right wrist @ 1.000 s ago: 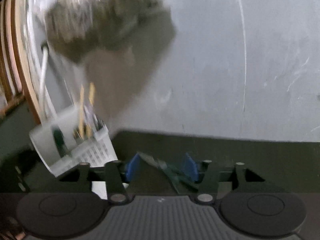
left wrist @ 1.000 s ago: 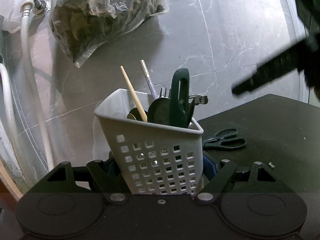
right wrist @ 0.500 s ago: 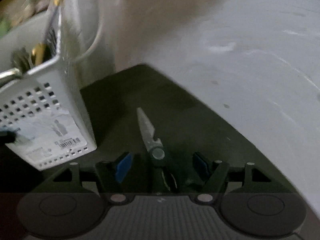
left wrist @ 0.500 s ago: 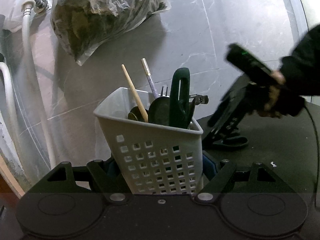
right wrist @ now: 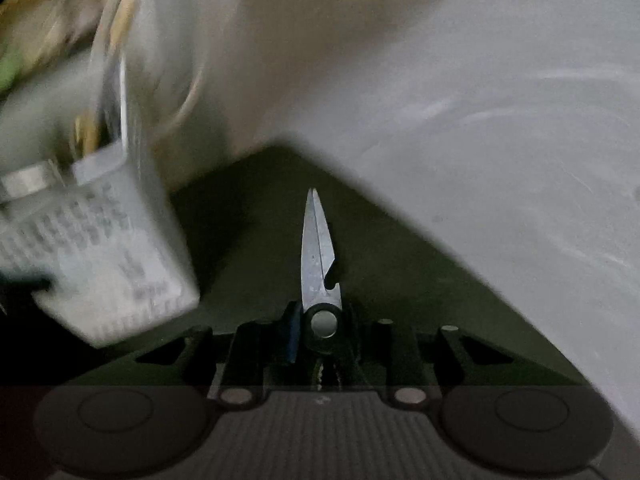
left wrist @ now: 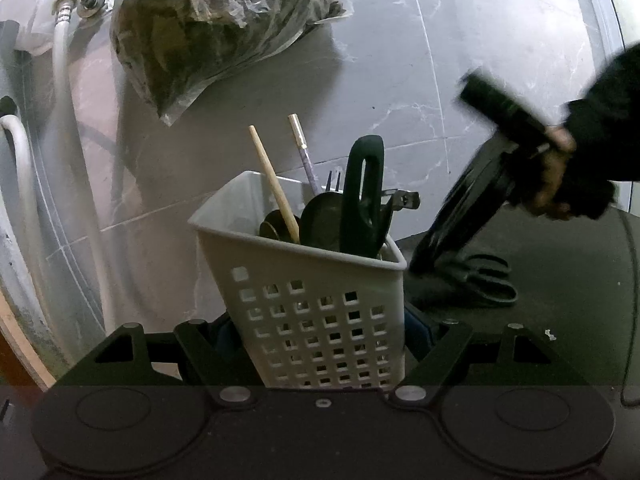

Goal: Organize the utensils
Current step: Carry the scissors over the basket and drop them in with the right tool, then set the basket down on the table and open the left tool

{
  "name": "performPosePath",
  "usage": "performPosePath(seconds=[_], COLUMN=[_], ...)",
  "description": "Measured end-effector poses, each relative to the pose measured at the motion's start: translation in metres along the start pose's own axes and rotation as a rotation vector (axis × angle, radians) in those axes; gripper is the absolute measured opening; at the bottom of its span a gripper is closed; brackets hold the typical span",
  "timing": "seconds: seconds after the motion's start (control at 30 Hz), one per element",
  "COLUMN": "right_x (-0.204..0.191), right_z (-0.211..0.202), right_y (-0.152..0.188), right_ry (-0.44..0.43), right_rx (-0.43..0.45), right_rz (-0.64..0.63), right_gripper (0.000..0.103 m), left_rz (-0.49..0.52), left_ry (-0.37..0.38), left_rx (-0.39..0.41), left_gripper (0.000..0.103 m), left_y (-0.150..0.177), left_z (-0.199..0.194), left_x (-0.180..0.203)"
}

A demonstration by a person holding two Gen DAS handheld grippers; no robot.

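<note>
Scissors (right wrist: 318, 248): steel blades, seemingly dark handles

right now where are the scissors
The scissors lie on the dark table, just right of the white utensil basket in the left wrist view, with the right gripper closed around their pivot.

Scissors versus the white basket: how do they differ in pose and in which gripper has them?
The scissors lie flat on the black table, blades shut; the white basket stands tilted, full of utensils. The right gripper has just been closing its jaws around the scissors' pivot; the left gripper clamps the basket's base. Both rest on the table.
</note>
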State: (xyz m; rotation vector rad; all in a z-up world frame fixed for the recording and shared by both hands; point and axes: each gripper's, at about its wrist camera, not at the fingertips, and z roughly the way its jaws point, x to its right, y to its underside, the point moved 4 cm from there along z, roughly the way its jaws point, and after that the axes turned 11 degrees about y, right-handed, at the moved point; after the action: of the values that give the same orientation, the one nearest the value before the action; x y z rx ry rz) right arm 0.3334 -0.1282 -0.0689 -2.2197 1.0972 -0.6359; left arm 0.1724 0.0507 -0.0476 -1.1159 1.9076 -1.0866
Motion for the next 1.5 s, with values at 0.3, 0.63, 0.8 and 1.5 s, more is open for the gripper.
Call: performPosePath(seconds=[0.3,0.63,0.8,1.5], right_x=[-0.015,-0.076,-0.100,-0.066], right_z=[-0.166,-0.204,-0.158,-0.164], right_y=[-0.019,-0.087,-0.075,-0.002], right_ry=[0.140,-0.030,-0.032,0.208], right_rx=[0.471,0.653,0.521,0.403], right_rz=[0.263,0.145,0.082,0.423], right_gripper=[0.027,0.027,0.028,0.103], left_rz=[0.023,0.033,0.035,0.038], left_ry=[0.038,0.056,0.058,0.056], left_rx=[0.006,0.014,0.016,0.060], left_gripper=[0.081,0.081,0.081,0.086], left_y=[0.002,-0.003,-0.002,-0.006], left_z=[0.008,0.021,0.019,0.031], left_x=[-0.002,0.005,0.006,0.003])
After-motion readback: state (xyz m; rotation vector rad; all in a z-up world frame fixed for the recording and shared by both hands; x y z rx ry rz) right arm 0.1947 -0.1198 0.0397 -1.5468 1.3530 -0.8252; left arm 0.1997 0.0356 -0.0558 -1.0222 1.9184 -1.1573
